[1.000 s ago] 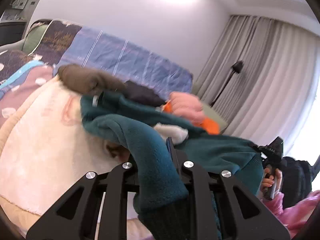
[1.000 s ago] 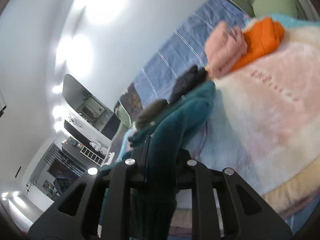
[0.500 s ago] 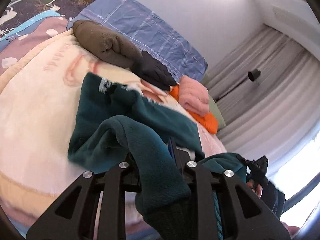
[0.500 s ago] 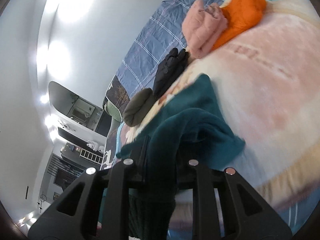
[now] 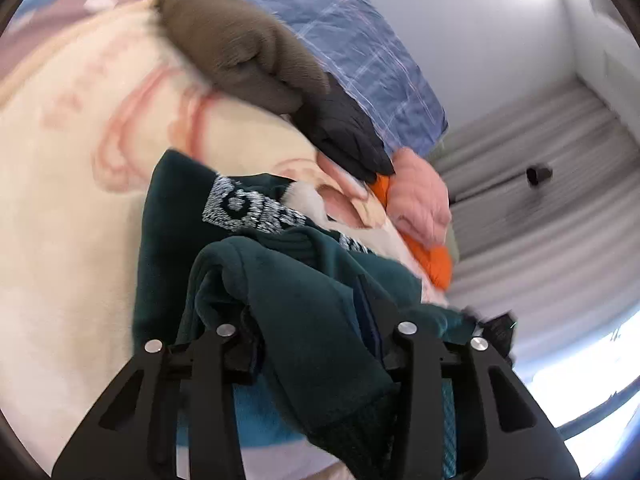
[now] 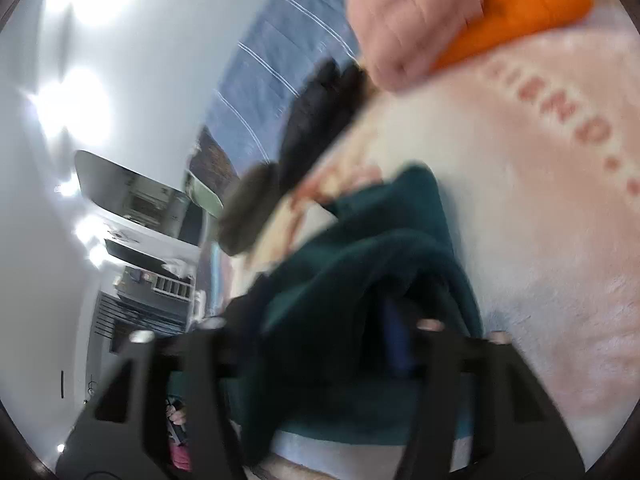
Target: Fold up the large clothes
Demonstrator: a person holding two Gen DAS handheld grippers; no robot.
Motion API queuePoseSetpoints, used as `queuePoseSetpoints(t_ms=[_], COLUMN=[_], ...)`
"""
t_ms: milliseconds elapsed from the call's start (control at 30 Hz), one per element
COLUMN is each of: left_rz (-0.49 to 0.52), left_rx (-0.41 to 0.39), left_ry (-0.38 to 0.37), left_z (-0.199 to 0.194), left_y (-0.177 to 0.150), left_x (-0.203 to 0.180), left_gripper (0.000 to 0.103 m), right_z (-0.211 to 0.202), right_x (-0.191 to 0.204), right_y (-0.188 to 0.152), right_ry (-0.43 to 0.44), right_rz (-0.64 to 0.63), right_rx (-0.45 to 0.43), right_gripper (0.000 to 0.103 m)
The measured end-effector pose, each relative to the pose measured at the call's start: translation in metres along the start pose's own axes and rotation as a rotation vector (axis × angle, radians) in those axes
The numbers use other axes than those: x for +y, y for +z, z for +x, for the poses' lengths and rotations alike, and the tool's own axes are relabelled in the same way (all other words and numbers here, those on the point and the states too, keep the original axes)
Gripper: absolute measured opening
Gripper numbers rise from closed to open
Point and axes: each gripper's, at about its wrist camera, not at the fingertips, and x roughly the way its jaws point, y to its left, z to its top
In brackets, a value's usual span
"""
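A dark teal sweater [image 5: 180, 220] with a grey-white print lies spread on the cream and pink blanket [image 5: 60, 200]. Its near edge is bunched up and draped through my left gripper [image 5: 312, 316]. That gripper's jaws are opening, and the fold sits loosely between them. In the right wrist view the same sweater [image 6: 380, 248] heaps up between the fingers of my right gripper [image 6: 340, 320]. Its jaws are opening wide, and the cloth lies slack in the gap. The picture there is blurred.
Folded clothes line the far side of the bed: a brown one [image 5: 232, 40], a black one [image 5: 344, 132], a pink one [image 5: 420, 200] on an orange one [image 5: 434, 260]. Behind them are a blue checked sheet [image 5: 360, 40] and grey curtains [image 5: 560, 160].
Both grippers have come down and forward over the bed, so the sweater now rests on the blanket. Both pairs of jaws, shut on the cloth before, have spread apart.
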Motion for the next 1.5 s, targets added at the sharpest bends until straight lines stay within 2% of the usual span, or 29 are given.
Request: queuePoseSetpoints(t_ms=[33, 100, 167, 200, 233, 300, 367, 433, 500, 567, 633, 667, 733, 767, 833, 900, 933, 1033, 1200, 1300, 1400, 1500], left_rz=[0.042, 0.103, 0.15, 0.166, 0.18, 0.191, 0.167, 0.15, 0.148, 0.149, 0.154, 0.165, 0.196, 0.198, 0.208, 0.275, 0.319, 0.43, 0.564, 0.558, 0.532, 0.451], left_rx=[0.005, 0.006, 0.017, 0.02, 0.013, 0.009, 0.004, -0.016, -0.029, -0.028, -0.018, -0.032, -0.105, -0.154, -0.244, -0.303, -0.305, -0.233, -0.119, -0.08, -0.066, -0.039], left_ry=[0.02, 0.039, 0.051, 0.061, 0.077, 0.111, 0.115, 0.103, 0.082, 0.075, 0.089, 0.119, 0.176, 0.179, 0.18, 0.259, 0.291, 0.305, 0.383, 0.398, 0.368, 0.327], left_z=[-0.006, -0.013, -0.018, -0.02, -0.021, -0.022, -0.022, -0.028, -0.036, -0.041, -0.042, -0.045, -0.061, -0.076, -0.102, -0.113, -0.112, -0.089, -0.038, -0.013, 0.006, 0.027], left_y=[-0.002, -0.008, -0.014, -0.017, -0.018, -0.019, -0.017, -0.014, -0.01, -0.009, -0.011, -0.014, -0.017, -0.018, -0.019, -0.023, -0.026, -0.037, -0.044, -0.029, -0.002, 0.03], left_x=[-0.011, -0.026, -0.035, -0.038, -0.039, -0.036, -0.033, -0.032, -0.034, -0.038, -0.039, -0.04, -0.042, -0.04, -0.038, -0.043, -0.047, -0.055, -0.061, -0.053, -0.043, -0.024], left_gripper=[0.042, 0.047, 0.059, 0.061, 0.065, 0.066, 0.066, 0.066, 0.066, 0.067, 0.07, 0.075, 0.081, 0.084, 0.085, 0.086, 0.088, 0.088, 0.088, 0.088, 0.088, 0.088], right_z=[-0.016, -0.043, -0.061, -0.065, -0.065, -0.055, -0.031, -0.011, 0.008, 0.021, 0.028, 0.033, 0.04, 0.042, 0.049, 0.053, 0.055, 0.064, 0.072, 0.077, 0.086, 0.103], right_x=[0.007, 0.019, 0.033, 0.039, 0.049, 0.062, 0.074, 0.074, 0.069, 0.062, 0.054, 0.048, 0.039, 0.035, 0.03, 0.029, 0.029, 0.029, 0.033, 0.037, 0.038, 0.037], right_y=[0.001, 0.002, -0.005, -0.01, -0.02, -0.04, -0.063, -0.076, -0.075, -0.068, -0.057, -0.05, -0.038, -0.033, -0.024, -0.018, -0.015, -0.005, 0.003, 0.007, 0.02, 0.033], right_ry=[-0.03, -0.066, -0.088, -0.108, -0.155, -0.253, -0.384, -0.428, -0.416, -0.42, -0.414, -0.406, -0.4, -0.406, -0.423, -0.426, -0.424, -0.414, -0.405, -0.397, -0.347, -0.311], right_rz=[-0.038, -0.122, -0.207, -0.259, -0.357, -0.536, -0.724, -0.778, -0.756, -0.723, -0.666, -0.623, -0.562, -0.544, -0.53, -0.535, -0.536, -0.525, -0.524, -0.538, -0.522, -0.518], right_rx=[-0.068, -0.163, -0.211, -0.217, -0.211, -0.185, -0.139, -0.088, -0.045, -0.041, -0.044, -0.042, -0.036, -0.033, -0.024, -0.019, -0.017, -0.007, 0.017, 0.026, 0.057, 0.101], right_gripper=[0.081, 0.081, 0.082, 0.084, 0.085, 0.087, 0.087, 0.087, 0.087, 0.087, 0.087, 0.087, 0.087, 0.087, 0.087, 0.087, 0.087, 0.087, 0.087, 0.087, 0.087, 0.087])
